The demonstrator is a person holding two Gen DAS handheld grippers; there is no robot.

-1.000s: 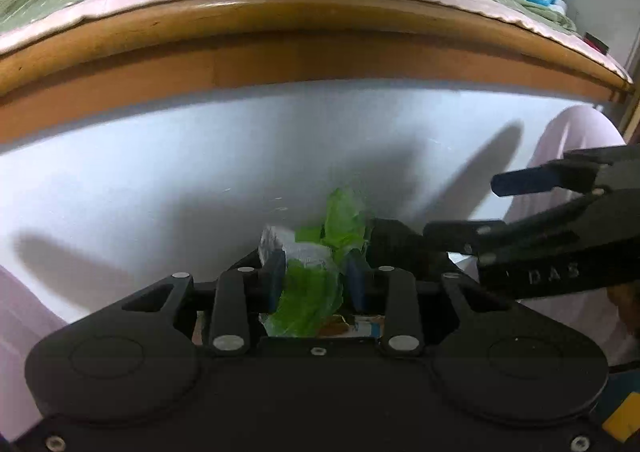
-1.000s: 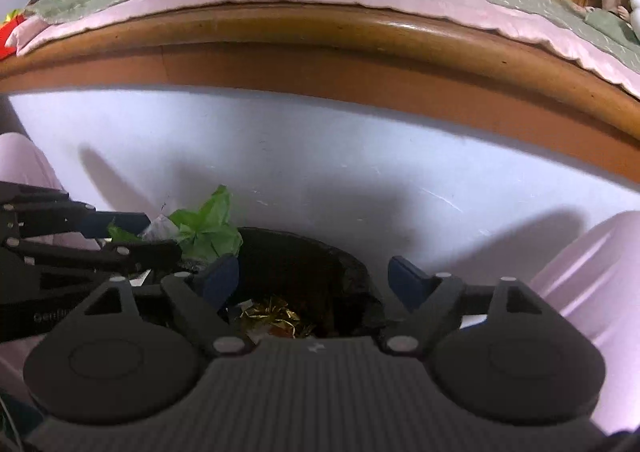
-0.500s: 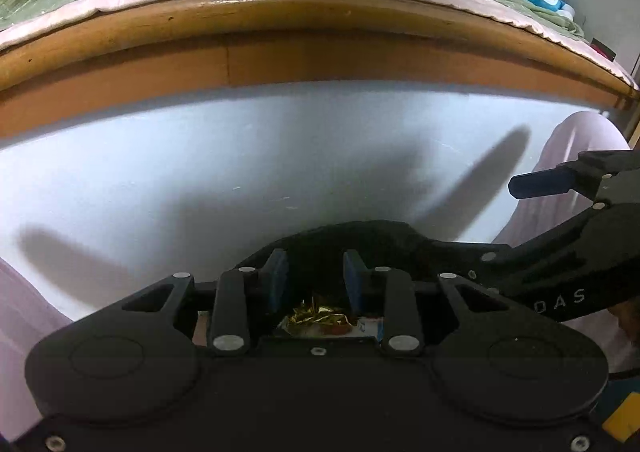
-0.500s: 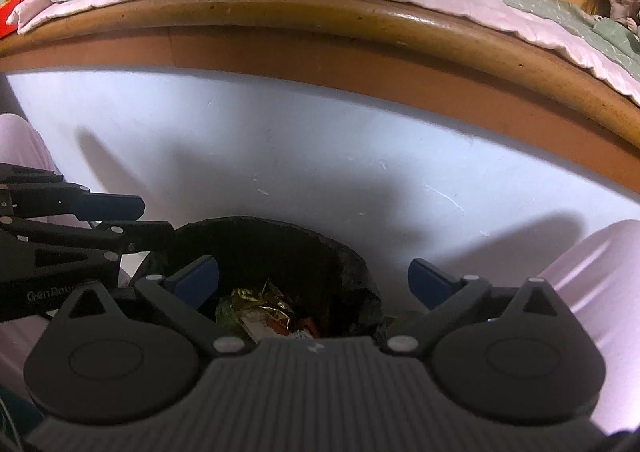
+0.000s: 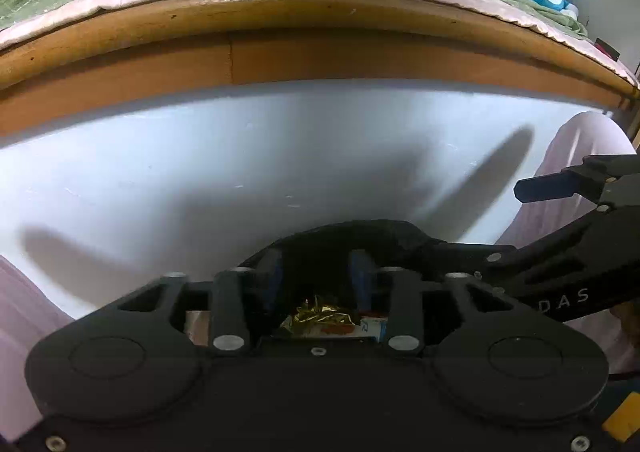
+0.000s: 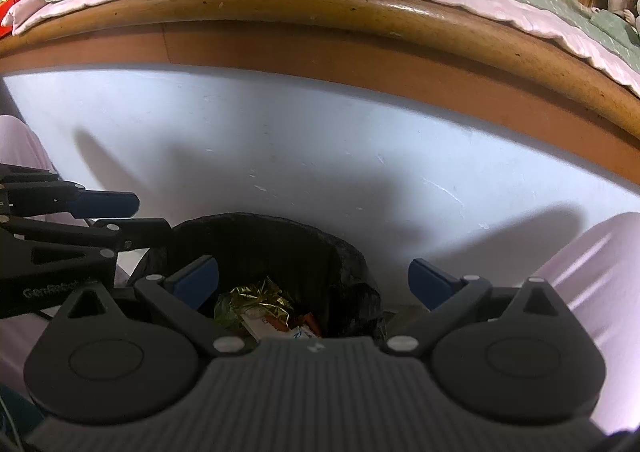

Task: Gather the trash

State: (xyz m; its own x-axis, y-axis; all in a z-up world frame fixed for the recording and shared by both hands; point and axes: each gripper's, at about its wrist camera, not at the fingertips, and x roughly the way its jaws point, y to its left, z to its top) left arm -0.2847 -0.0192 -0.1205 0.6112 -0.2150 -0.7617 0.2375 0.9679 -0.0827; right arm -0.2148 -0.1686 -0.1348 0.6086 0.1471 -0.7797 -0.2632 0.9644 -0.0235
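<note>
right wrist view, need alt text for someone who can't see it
The open, empty right gripper hangs over a black-lined trash bin holding crumpled gold foil and other wrappers. The left gripper reaches in from the left edge, also empty. Behind the bin are a white panel and a wooden bed frame with green bedding.

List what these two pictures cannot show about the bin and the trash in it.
- Trash bin: near rim and base hidden by the right gripper body, right wrist view.
- Gold foil wrapper: only a glimpse between the left gripper fingers, left wrist view.
- Printed packets: text too small.
</note>
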